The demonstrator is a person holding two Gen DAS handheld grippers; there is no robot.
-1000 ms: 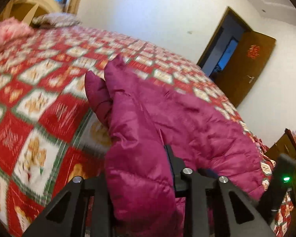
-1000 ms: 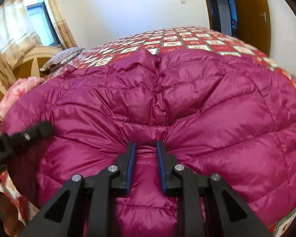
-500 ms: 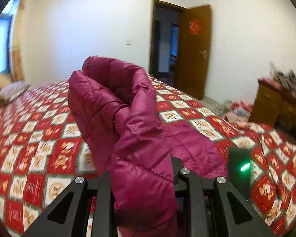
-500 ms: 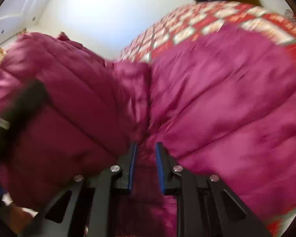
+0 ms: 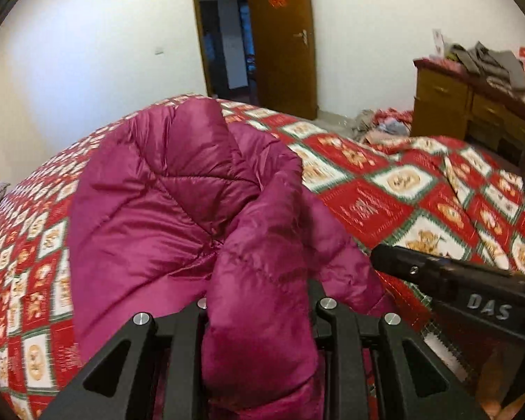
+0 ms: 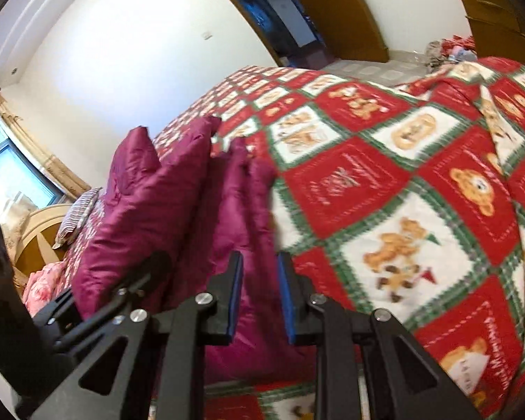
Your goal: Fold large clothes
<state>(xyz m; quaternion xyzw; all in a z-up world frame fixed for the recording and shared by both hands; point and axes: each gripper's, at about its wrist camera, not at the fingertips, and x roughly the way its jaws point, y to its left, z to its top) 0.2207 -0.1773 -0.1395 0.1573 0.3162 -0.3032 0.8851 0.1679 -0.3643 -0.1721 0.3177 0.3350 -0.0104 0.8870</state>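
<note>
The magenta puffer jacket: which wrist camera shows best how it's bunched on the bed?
The left wrist view: the jacket fills the frame's middle, quilting and folds visible, heaped on the bedspread, a fold clamped in the left gripper. The right wrist view shows it edge-on and blurred, with fabric between the right gripper fingers.

Glossy quilted magenta jacket (image 5: 164,210) on soft printed cloth bedspread (image 6: 420,210); varnished wooden door (image 5: 283,42)

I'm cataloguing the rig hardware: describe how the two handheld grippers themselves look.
Both are matte black, with angular linkage arms with triangular cut-outs and silver pivot bolts. The right gripper has blue pads lining its fingers. In the left wrist view, the right gripper's body carries raised "DAS" lettering. The left gripper looks the same; its pads are hidden.
</note>
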